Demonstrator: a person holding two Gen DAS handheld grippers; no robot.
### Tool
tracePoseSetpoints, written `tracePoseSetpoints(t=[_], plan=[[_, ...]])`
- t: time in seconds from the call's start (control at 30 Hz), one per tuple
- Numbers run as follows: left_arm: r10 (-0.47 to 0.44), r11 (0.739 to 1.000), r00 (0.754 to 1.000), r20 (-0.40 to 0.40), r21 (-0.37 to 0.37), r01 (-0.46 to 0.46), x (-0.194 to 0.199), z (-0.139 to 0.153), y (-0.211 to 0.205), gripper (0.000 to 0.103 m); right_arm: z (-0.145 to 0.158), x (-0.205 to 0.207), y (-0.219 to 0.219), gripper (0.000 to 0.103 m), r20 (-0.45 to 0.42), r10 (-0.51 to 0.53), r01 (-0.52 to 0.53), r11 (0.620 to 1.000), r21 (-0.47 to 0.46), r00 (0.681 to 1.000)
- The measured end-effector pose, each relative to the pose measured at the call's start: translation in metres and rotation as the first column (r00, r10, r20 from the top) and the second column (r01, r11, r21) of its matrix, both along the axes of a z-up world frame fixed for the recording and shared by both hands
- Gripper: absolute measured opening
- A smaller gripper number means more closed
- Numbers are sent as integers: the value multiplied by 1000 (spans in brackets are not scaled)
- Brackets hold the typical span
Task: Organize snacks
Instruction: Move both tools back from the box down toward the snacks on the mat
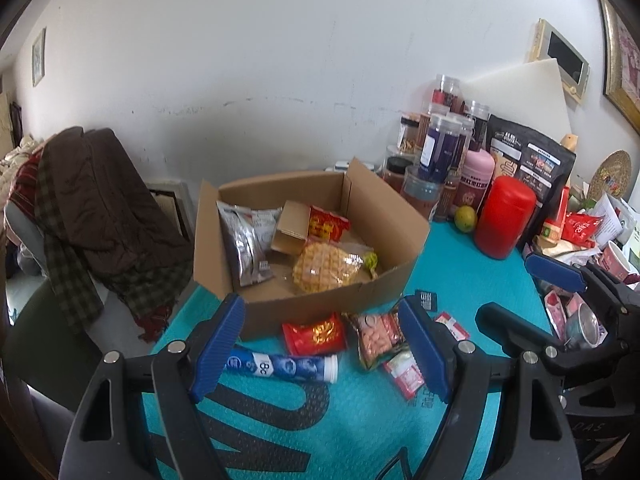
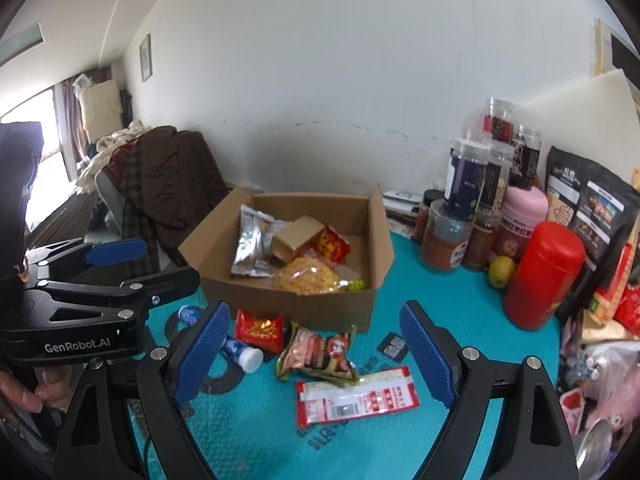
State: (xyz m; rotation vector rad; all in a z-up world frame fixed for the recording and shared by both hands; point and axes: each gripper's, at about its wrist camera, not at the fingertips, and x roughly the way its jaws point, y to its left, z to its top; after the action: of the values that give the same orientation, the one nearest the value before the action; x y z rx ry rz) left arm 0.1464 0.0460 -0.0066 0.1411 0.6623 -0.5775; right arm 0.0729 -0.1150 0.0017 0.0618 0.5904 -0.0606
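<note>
While both grippers hover spread wide and hold nothing, we judge ourselves between picks: the cardboard box (image 2: 288, 304) already holds several snacks, and more lie on the teal mat (image 2: 460, 312) before it. Left to right: blue tube (image 1: 282, 366), red packet (image 1: 316, 333), pink snack bag (image 2: 318, 354), white-and-red wrapper (image 2: 356, 397). Next we should lower the left gripper (image 1: 322, 344) or the right gripper (image 2: 314, 350) astride one packet and close. Only the right view shows the wrapper whole.

- Left wrist view is looking forward from near the mat's (image 1: 460, 280) left edge, facing the box (image 1: 304, 304) closely.
- Right wrist view is looking from farther right, sharing the box (image 2: 332, 308), the mat (image 2: 460, 312) and the jars (image 2: 466, 184).
</note>
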Motion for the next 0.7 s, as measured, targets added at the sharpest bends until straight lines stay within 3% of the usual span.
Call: tracePoseSetpoints(t=[0.47,0.7], plan=[[32,999,990,-136,24,-29,13,-64,-11,79,-48,5,-7,88,-96,-42,43,999,7,994],[139,989,977,-160,65,-130,27,-90,-18,79,-70,10,-18,88,-139,-105,105,994,-7,985]])
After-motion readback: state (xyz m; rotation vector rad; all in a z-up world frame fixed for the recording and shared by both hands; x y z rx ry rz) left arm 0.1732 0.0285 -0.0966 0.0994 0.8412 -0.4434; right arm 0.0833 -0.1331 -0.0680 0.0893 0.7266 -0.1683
